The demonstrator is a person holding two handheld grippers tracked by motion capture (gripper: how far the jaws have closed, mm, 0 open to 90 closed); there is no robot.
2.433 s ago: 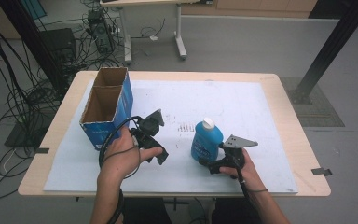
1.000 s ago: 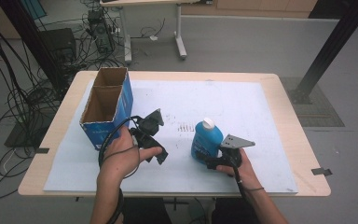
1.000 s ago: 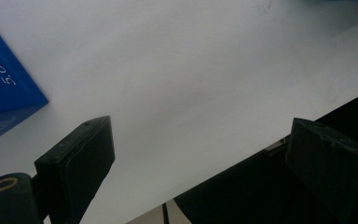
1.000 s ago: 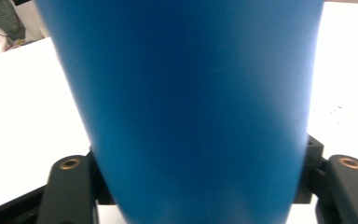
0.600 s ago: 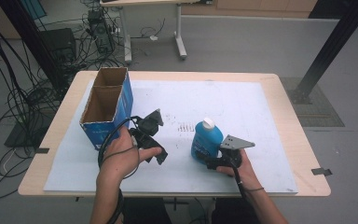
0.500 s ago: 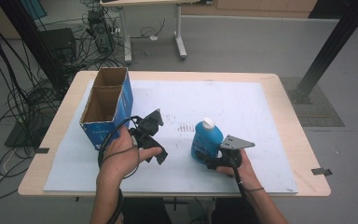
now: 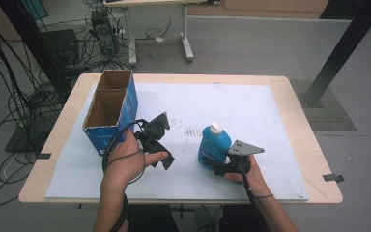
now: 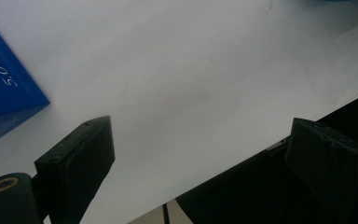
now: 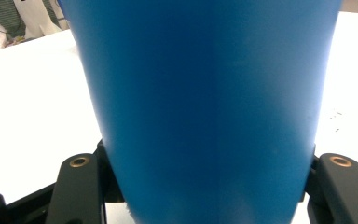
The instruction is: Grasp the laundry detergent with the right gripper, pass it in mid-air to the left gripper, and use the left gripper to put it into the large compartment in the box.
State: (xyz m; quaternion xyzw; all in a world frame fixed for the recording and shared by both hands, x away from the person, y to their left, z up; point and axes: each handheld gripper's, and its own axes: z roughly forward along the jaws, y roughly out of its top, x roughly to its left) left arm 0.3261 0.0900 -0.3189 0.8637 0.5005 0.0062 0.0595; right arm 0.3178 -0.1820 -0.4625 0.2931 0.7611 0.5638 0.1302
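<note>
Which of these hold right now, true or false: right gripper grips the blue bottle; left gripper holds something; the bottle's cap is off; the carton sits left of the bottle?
1. The right gripper is closed on the blue bottle. True.
2. The left gripper holds something. False: its jaws are open over the white mat.
3. The bottle's cap is off. False: a white cap is on.
4. The open carton stands left of the bottle. True.

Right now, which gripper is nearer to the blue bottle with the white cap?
The right gripper: its jaws stand around the blue bottle. The left gripper is apart from it, open, beside the cardboard box.
</note>
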